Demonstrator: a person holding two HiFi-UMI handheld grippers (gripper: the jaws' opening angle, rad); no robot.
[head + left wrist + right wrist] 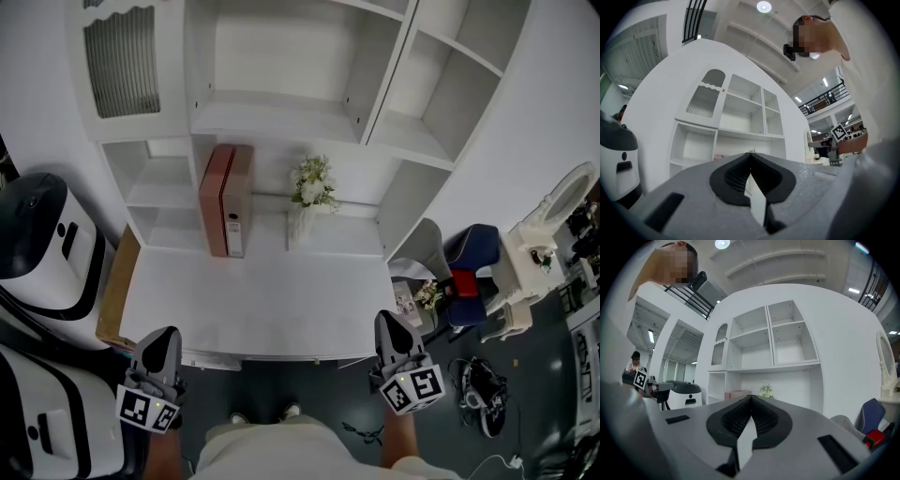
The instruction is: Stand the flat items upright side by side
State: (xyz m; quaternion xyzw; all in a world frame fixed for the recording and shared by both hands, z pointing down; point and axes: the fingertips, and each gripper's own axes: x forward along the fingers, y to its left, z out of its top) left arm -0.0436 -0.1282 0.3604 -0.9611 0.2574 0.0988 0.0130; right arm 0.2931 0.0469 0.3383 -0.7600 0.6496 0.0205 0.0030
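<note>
White desk (281, 309) carries two binders (226, 202), already upright and touching, at its back edge left of centre. Left gripper (165, 336) and right gripper (388, 321) hang clenched and empty off the front edge. The best course is probably to stay clear and not bump the binders.

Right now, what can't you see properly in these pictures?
Head view: print on the binders is too small to read.
Left gripper view: the left gripper hides the desk.
Right gripper view: the right gripper hides the desk too.
</note>
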